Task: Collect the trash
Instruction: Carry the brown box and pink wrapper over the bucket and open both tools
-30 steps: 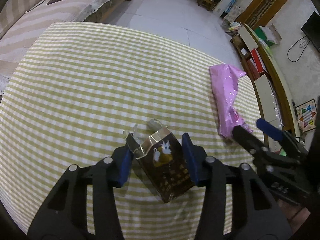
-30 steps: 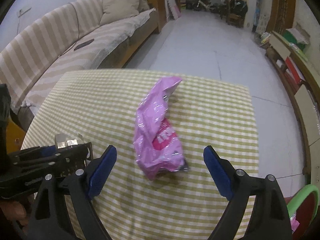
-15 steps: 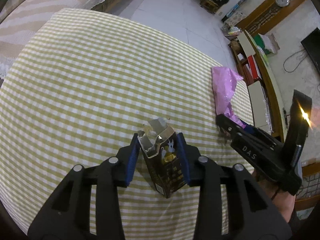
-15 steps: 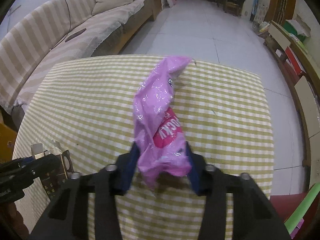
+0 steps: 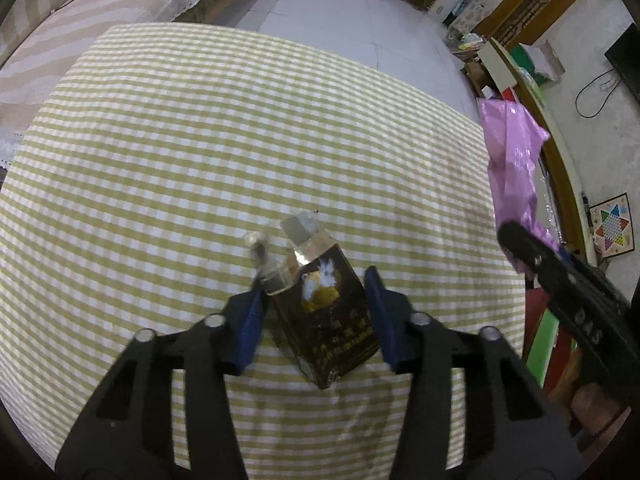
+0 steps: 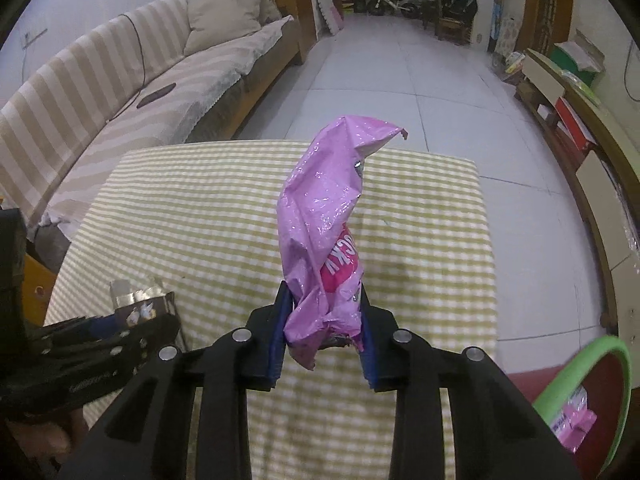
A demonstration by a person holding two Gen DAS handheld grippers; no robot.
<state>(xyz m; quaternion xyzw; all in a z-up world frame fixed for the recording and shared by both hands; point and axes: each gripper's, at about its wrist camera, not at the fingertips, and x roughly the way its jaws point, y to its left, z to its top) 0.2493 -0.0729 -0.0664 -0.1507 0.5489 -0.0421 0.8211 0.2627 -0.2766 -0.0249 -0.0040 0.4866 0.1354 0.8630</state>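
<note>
My left gripper (image 5: 316, 316) is shut on a dark brown cigarette pack (image 5: 326, 316) with a torn foil top, held above the checked tablecloth (image 5: 200, 152). The pack also shows in the right wrist view (image 6: 144, 304). My right gripper (image 6: 322, 328) is shut on the lower end of a crumpled pink snack wrapper (image 6: 324, 224), which stands up from the jaws above the table. The wrapper also shows at the right in the left wrist view (image 5: 512, 160), with the right gripper (image 5: 532, 256) below it.
A bin with a green rim (image 6: 588, 384) and pink trash inside stands low on the right of the table. A striped sofa (image 6: 120, 92) runs along the left. A wooden shelf unit (image 6: 580, 120) lines the right wall. Tiled floor (image 6: 400, 80) lies beyond.
Both grippers closed, the left on the cigarette pack and the right on the pink wrapper. Both items have since been lifted off the tablecloth, and the wrapper now stands upright.
</note>
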